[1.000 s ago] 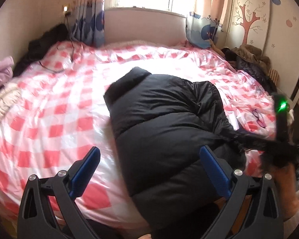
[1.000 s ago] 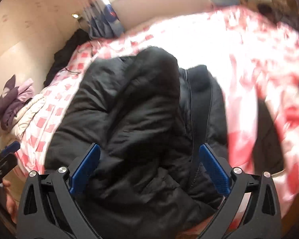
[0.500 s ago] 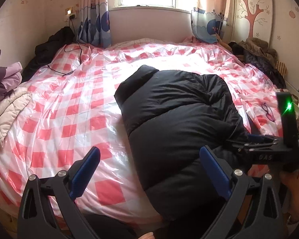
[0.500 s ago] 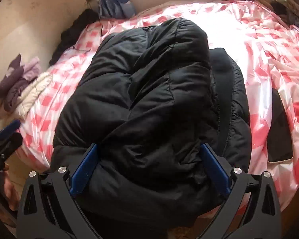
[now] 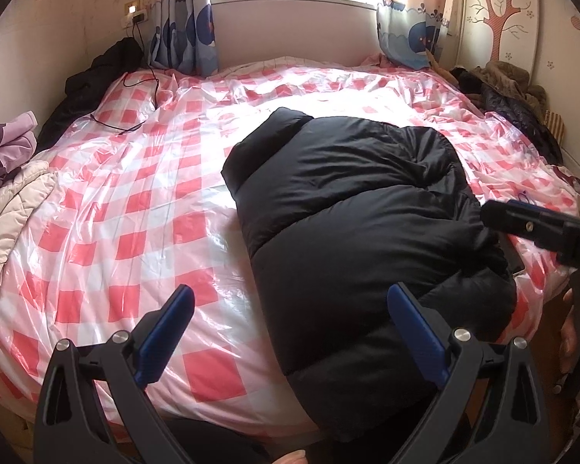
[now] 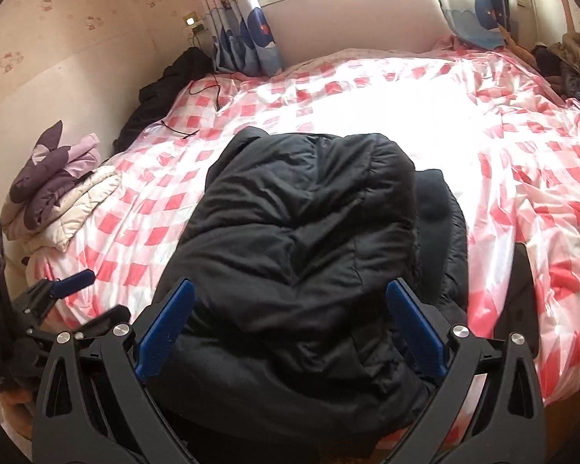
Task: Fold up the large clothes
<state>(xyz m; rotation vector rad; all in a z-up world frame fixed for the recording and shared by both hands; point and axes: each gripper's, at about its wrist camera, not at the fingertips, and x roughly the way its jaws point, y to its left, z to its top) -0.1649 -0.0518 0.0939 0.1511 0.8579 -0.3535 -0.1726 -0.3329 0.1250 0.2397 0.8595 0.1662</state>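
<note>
Covering most of both views, the bed point(image 5: 143, 208) carries a red-and-white checked cover under a clear plastic sheet, with a window and patterned curtains point(image 5: 183, 44) at its far end. Lying on the near right part of the bed is the black puffer jacket point(image 5: 359, 239), folded into a bulky bundle with its collar pointing toward the window and its lower edge hanging at the near edge of the mattress; in the right wrist view the same jacket point(image 6: 301, 255) shows one padded layer laid over another, a zip edge exposed along its right side. At the left edge of the bed sits a stack of folded clothes point(image 6: 58, 201), purple on top of cream. Dark garments are heaped in the far left corner point(image 5: 96, 81) and along the right wall. The left gripper point(image 5: 290, 332) hangs over the near edge of the bed with its blue-padded fingers spread wide and nothing between them, the right-hand finger just above the jacket. The right gripper point(image 6: 290, 332) is likewise spread wide and empty, poised over the near end of the jacket. A black cable point(image 5: 135, 116) trails across the far left of the cover. A dark phone point(image 6: 522, 297) lies just right of the jacket.
</note>
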